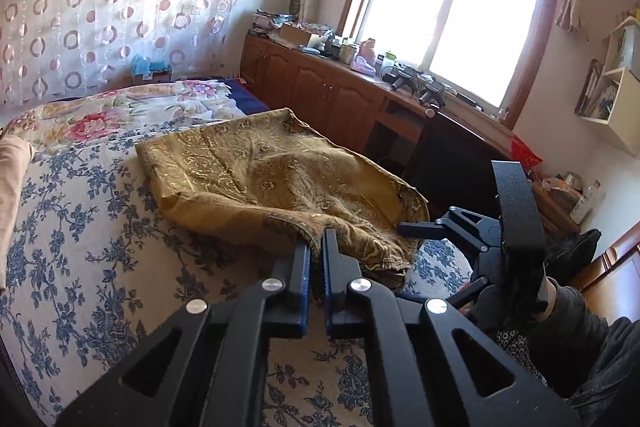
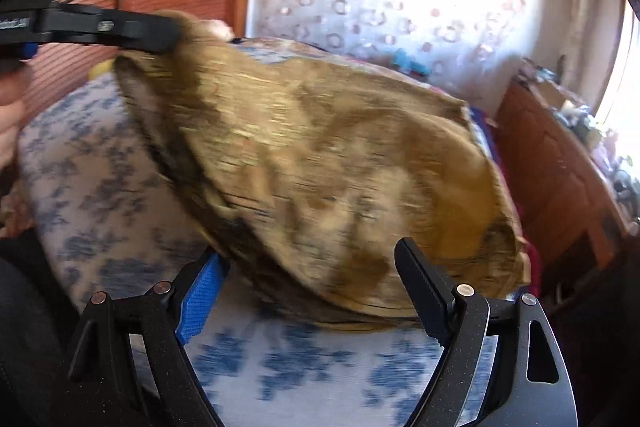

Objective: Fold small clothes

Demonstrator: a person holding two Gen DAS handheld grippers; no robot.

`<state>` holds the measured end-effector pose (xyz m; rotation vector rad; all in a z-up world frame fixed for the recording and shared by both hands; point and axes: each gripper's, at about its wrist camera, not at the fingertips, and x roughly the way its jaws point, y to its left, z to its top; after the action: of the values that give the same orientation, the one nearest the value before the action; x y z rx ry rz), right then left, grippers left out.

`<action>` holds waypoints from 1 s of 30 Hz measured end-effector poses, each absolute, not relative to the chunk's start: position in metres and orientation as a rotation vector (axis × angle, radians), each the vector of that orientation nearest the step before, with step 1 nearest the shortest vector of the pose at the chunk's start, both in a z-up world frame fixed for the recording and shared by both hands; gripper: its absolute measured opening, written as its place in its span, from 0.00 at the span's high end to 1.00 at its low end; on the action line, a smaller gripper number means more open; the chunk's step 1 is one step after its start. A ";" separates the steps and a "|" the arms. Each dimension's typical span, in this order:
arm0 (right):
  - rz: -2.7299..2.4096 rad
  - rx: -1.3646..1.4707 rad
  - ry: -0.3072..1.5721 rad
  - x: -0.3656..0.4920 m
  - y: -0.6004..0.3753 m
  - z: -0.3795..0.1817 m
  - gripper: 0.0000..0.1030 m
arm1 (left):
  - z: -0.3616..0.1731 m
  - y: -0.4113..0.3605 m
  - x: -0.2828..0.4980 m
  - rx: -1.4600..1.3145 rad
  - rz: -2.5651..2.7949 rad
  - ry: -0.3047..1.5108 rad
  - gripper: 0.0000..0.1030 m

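Gold cloth point(image 1: 276, 179) lies on bed point(image 1: 80, 227); left gripper point(image 1: 317, 251) pinches its near edge for folding; right gripper point(image 2: 312, 267) spread, empty.

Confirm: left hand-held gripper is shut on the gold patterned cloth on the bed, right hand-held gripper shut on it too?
Half right. The left hand-held gripper is shut on the gold patterned cloth, but the right hand-held gripper is open, its fingers spread with the cloth between them; the right wrist view shows it.
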<state>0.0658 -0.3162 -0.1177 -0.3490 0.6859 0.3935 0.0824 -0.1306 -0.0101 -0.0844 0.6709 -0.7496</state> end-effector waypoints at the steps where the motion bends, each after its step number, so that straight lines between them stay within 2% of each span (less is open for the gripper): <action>1: 0.382 -0.351 0.688 0.067 -0.321 -0.119 0.18 | -0.010 -0.129 0.083 -0.090 -0.749 0.671 0.98; 8: 0.315 -0.376 0.712 0.082 -0.346 -0.129 0.18 | -0.009 -0.122 0.091 -0.125 -0.737 0.659 0.98; 10: 0.307 -0.388 0.706 0.086 -0.348 -0.129 0.28 | -0.008 -0.121 0.093 -0.130 -0.734 0.657 0.98; 11: 0.301 -0.390 0.707 0.086 -0.348 -0.129 0.41 | -0.008 -0.119 0.095 -0.133 -0.731 0.656 0.98; 12: 0.296 -0.394 0.708 0.089 -0.349 -0.128 0.60 | -0.007 -0.118 0.096 -0.138 -0.730 0.656 0.98; 13: 0.300 -0.394 0.704 0.093 -0.350 -0.124 0.71 | -0.006 -0.117 0.098 -0.143 -0.728 0.658 0.98; 14: 0.305 -0.391 0.697 0.098 -0.351 -0.119 0.86 | -0.004 -0.116 0.102 -0.146 -0.720 0.659 0.98; 18: 0.315 -0.407 0.633 0.118 -0.348 -0.090 0.92 | 0.003 -0.113 0.124 -0.150 -0.692 0.659 0.98; 24: 0.327 -0.492 0.553 0.178 -0.332 -0.053 0.94 | 0.007 -0.106 0.173 -0.115 -0.626 0.650 0.96; 30: 0.364 -0.547 0.535 0.253 -0.314 -0.043 0.94 | 0.001 -0.099 0.224 -0.090 -0.550 0.669 0.94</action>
<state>0.2525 -0.3139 -0.0430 -0.5466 0.5349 0.3636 0.2243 -0.0988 0.0006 -0.0896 0.6695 -0.5503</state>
